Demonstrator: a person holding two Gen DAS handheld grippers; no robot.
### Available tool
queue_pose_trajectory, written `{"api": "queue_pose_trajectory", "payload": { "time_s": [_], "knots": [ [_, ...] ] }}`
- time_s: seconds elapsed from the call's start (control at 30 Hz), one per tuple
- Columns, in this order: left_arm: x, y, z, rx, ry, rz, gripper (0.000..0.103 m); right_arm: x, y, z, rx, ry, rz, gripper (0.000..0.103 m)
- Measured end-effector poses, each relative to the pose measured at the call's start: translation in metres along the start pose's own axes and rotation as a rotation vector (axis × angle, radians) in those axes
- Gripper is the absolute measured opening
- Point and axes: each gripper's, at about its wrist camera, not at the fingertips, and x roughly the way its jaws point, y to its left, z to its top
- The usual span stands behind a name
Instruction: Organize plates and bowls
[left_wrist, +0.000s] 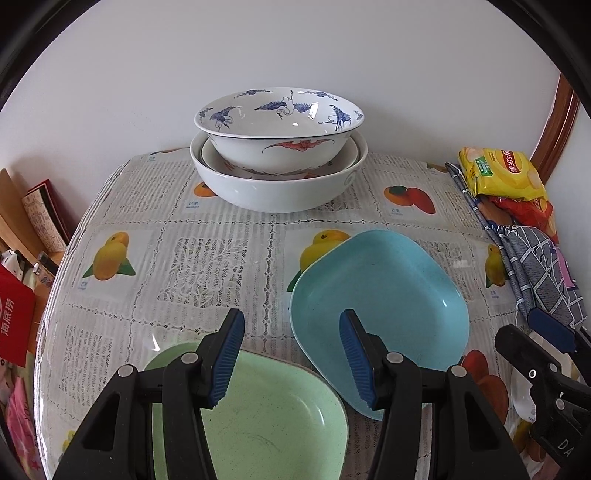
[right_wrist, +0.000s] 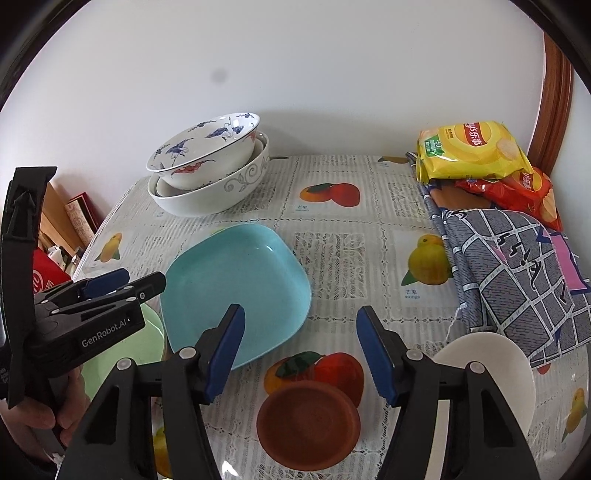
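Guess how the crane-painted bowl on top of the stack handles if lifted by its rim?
The crane bowl looks glazed ceramic: probably rigid, heavy, slippery, chippable. It sits tilted in the white bowl, so it may rock or scrape.

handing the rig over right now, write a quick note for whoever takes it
Left gripper: open, empty, above the near edge of the green plate and the blue plate.
Right gripper: open, empty, above the table between the blue plate and the small brown dish.
Done: the crane-pattern bowl sits nested in a stack inside the big white bowl at the back of the table.
Left: green plate, blue plate, brown dish and the white dish at the near right all lie loose and separate. The chip bags and the cloth take up the right side.
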Motion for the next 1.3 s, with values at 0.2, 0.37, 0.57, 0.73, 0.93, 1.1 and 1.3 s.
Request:
{"api": "queue_pose_trajectory", "payload": {
  "time_s": [0.2, 0.37, 0.57, 0.73, 0.93, 1.1, 1.3],
  "knots": [
    [0.010, -0.005, 0.005, 0.003, 0.007, -0.003, 0.052, 0.015, 0.003, 0.005, -0.023, 0.003, -0.011, 0.060],
    [0.021, -0.009, 0.010, 0.007, 0.017, -0.019, 0.051, 0.032, 0.005, 0.008, -0.027, 0.035, -0.017, 0.051],
    [0.035, -0.009, 0.013, 0.006, 0.039, -0.022, 0.051, 0.047, 0.003, 0.012, -0.015, 0.055, -0.027, 0.046],
    [0.043, -0.009, 0.014, 0.005, 0.047, -0.028, 0.046, 0.056, 0.004, 0.013, -0.021, 0.071, -0.036, 0.044],
    [0.054, -0.013, 0.014, 0.016, 0.067, -0.028, 0.037, 0.066, 0.006, 0.011, -0.021, 0.089, -0.039, 0.036],
    [0.061, -0.010, 0.012, 0.004, 0.080, -0.034, 0.026, 0.074, 0.005, 0.011, -0.016, 0.102, -0.046, 0.026],
    [0.063, -0.009, 0.012, -0.002, 0.071, -0.041, 0.022, 0.080, 0.007, 0.008, -0.030, 0.102, -0.076, 0.015]
  ]
}}
